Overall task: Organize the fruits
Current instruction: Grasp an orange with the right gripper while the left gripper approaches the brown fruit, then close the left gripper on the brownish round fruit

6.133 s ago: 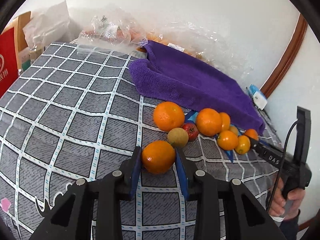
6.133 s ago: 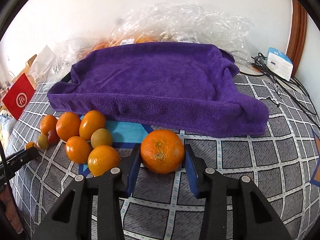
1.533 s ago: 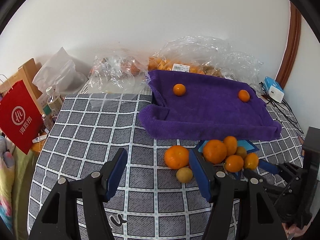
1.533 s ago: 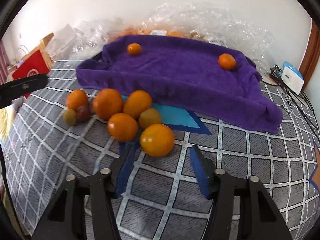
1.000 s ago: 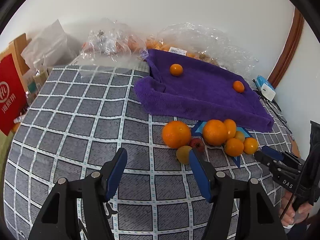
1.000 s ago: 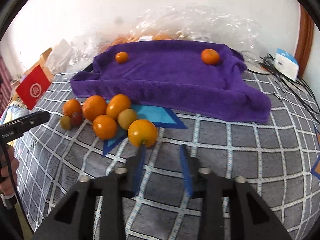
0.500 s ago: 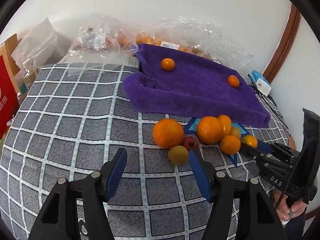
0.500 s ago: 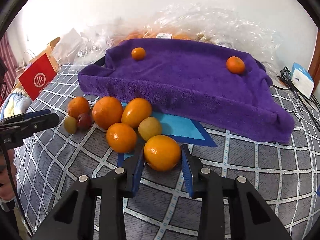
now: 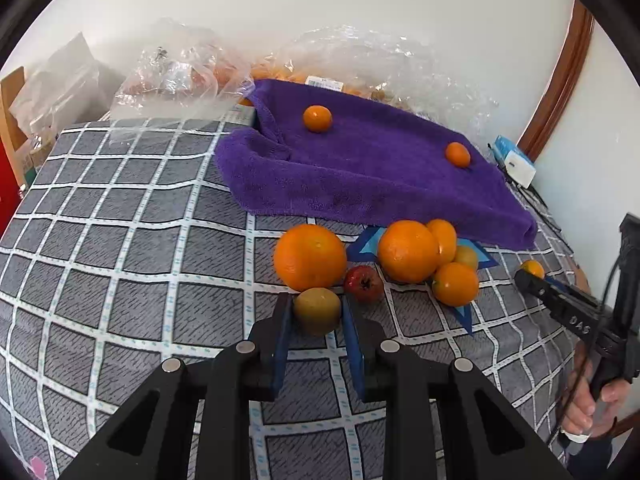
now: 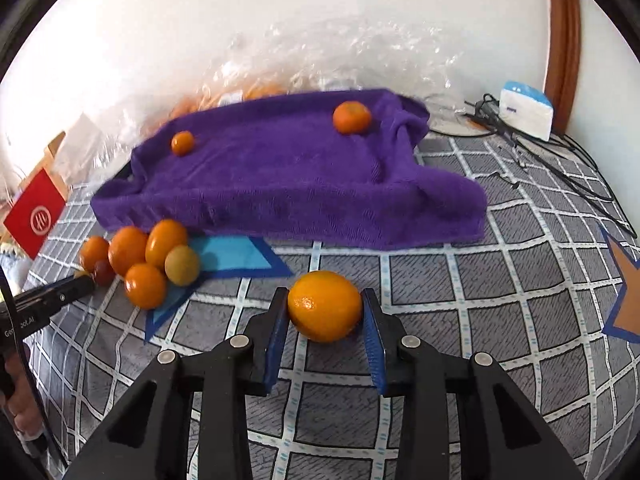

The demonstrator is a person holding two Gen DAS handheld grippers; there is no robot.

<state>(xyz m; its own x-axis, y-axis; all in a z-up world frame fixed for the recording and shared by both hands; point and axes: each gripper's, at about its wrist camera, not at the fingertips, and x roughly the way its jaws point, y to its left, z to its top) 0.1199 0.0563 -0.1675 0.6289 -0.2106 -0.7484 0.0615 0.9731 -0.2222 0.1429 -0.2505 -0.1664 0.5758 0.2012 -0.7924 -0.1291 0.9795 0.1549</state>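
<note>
On the purple towel (image 9: 360,168), two small oranges (image 9: 317,118) already sit at 12 and 2 o'clock; six fruits remain clustered below. Left gripper (image 9: 316,320), wide apart half a second ago, now clasps the greenish-yellow fruit (image 9: 317,310). Right gripper (image 10: 325,312) has pulled its grasped orange (image 10: 325,306) clear of the pile (image 10: 140,260).

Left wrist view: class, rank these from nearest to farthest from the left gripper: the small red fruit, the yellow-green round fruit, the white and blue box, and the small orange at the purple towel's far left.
1. Yellow-green round fruit, between the left gripper's fingers.
2. Small red fruit, just right of it.
3. Small orange, far left on the purple towel.
4. White and blue box, at the far right by the wall.
</note>
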